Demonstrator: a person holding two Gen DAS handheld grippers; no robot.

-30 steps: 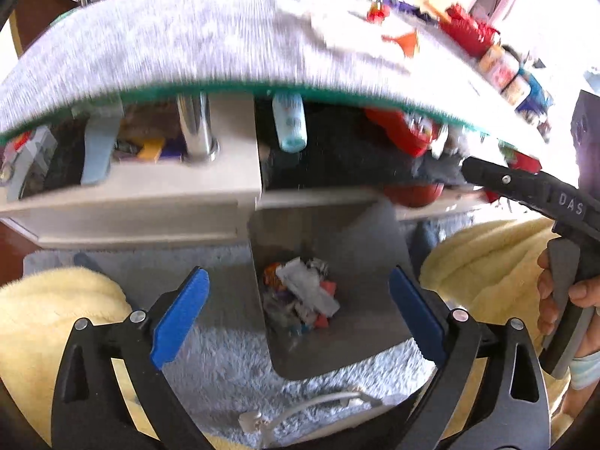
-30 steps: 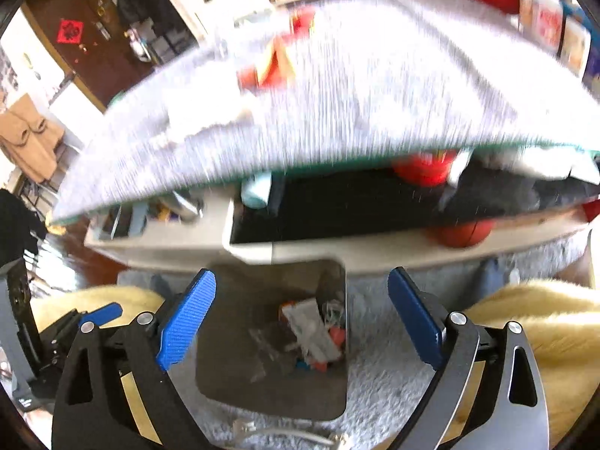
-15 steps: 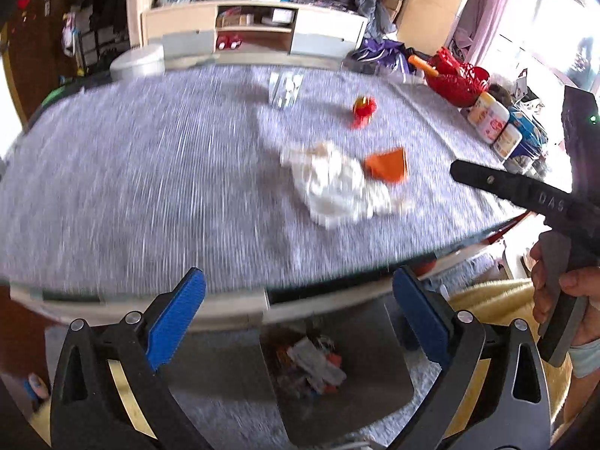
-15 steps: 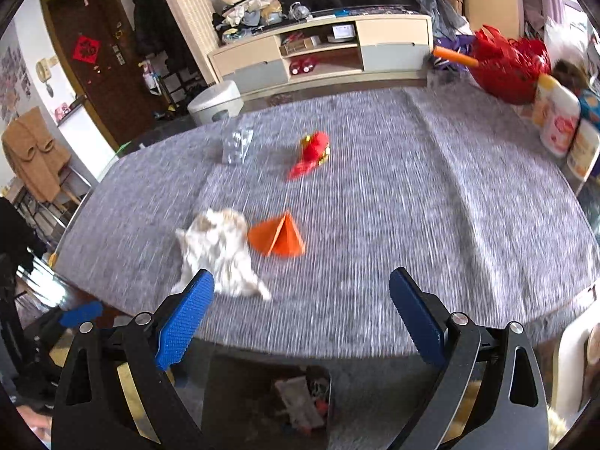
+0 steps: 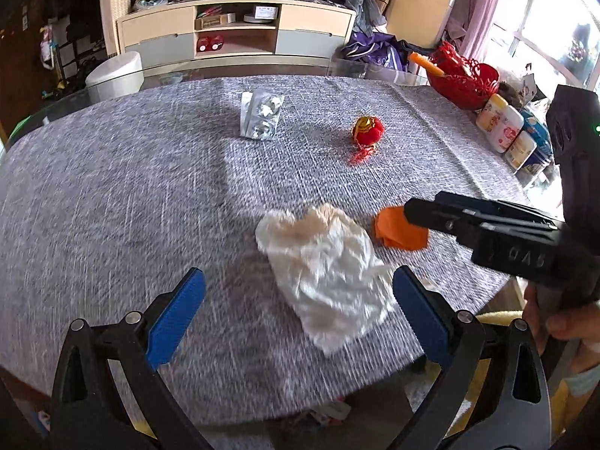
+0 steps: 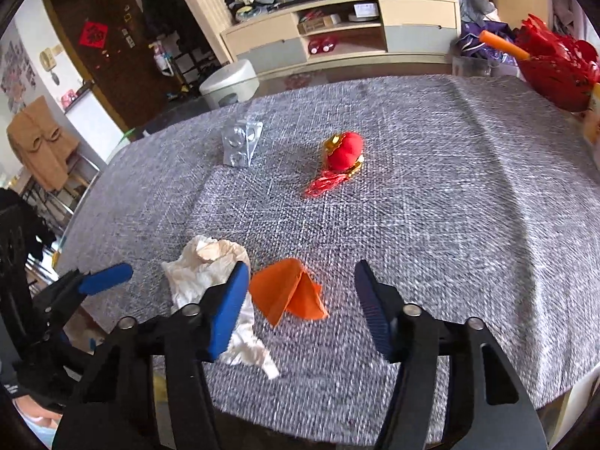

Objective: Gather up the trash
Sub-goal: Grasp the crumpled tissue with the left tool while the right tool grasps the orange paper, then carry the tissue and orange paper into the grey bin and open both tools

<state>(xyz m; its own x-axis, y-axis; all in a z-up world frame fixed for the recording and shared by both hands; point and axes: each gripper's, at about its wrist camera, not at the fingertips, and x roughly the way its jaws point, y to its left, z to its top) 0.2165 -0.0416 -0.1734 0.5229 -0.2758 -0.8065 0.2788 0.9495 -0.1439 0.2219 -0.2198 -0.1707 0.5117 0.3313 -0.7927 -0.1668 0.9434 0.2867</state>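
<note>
A crumpled white tissue lies near the front of the grey table cloth. It sits just ahead of my left gripper, which is open and apart from it. Right beside the tissue is a folded orange paper. My right gripper hangs over the paper with its jaws closing, and the pads have not touched it. Farther back lie a silver blister pack and a red tasselled ornament.
A red basket and several bottles stand along the table's right edge. Behind the table are a white round bin and a low cabinet. A hand holds the right gripper's handle.
Both cameras rose from the trash-filled bin under the table to above the table top. The right gripper's jaws narrowed, now with the orange paper between them. The left jaws stayed wide.
</note>
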